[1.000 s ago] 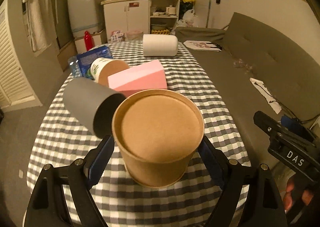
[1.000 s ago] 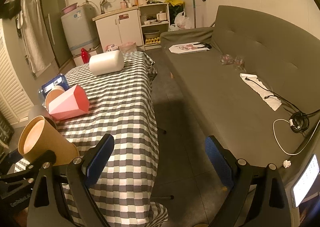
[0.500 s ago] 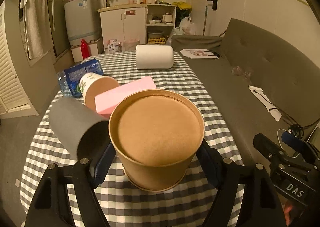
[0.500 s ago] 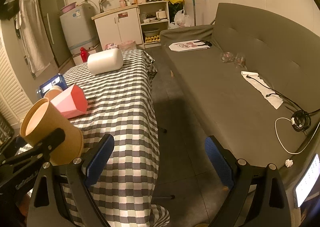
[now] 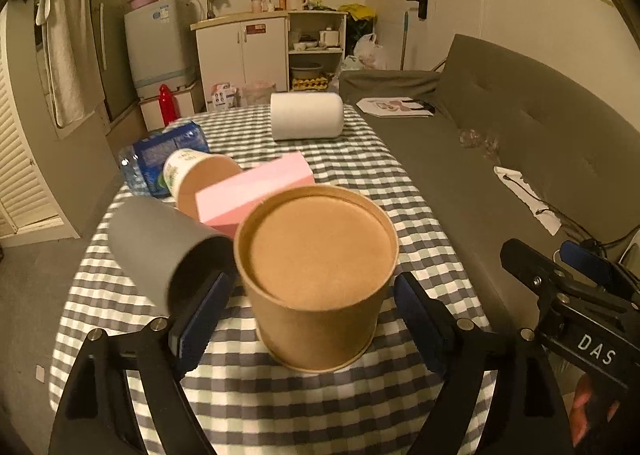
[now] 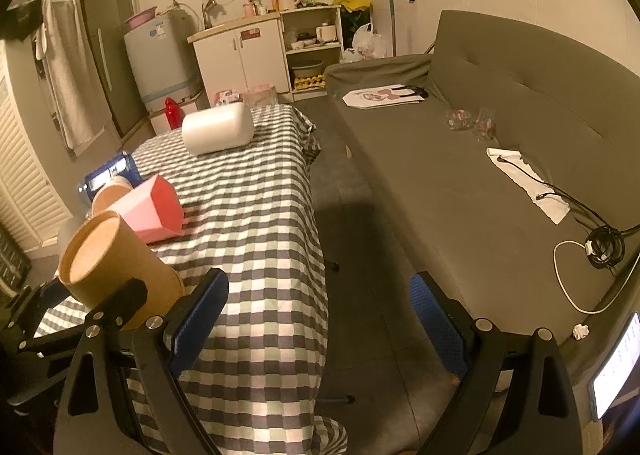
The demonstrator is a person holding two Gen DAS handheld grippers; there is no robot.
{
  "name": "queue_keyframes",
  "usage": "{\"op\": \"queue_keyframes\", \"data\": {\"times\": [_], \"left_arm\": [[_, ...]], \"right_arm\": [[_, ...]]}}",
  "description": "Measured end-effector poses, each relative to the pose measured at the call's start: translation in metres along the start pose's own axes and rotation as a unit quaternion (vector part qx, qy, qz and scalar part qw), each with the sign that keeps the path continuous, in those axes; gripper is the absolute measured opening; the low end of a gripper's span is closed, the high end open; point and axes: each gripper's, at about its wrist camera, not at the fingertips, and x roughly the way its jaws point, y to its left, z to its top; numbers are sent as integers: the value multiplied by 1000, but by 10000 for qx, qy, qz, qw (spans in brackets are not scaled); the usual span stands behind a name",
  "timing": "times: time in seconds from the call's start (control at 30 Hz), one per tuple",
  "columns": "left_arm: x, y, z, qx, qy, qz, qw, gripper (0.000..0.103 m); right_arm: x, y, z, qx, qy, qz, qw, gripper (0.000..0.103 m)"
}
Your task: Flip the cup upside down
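Cup (image 5: pixel 316 279) is standing base-up at lower centre on the checked table (image 5: pixel 400 191), between the spread, released left gripper (image 5: pixel 308 313); backing straight out avoids nudging it; right gripper (image 6: pixel 318 313) is hanging open, empty

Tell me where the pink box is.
In the left wrist view the pink box lies mid-table, just behind the brown cup, beside the grey cup.

The brown paper cup (image 5: pixel 316 275) stands upside down, flat base up, apparently resting on the checkered cloth.
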Motion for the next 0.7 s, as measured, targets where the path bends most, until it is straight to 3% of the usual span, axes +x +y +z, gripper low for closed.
{"op": "queue_keyframes", "data": {"times": [0.43,0.53,0.7], "left_arm": [[-82,37,-16,-291,-714,315,9965,88],[-98,49,-22,-391,-839,383,9950,97],[-110,67,-37,-530,-1011,482,9923,98]], "right_arm": [[-77,8,-7,-101,-820,129,9965,92],[-90,15,-15,-268,-895,149,9955,92],[-99,27,-30,-503,-853,243,9948,92]]}}
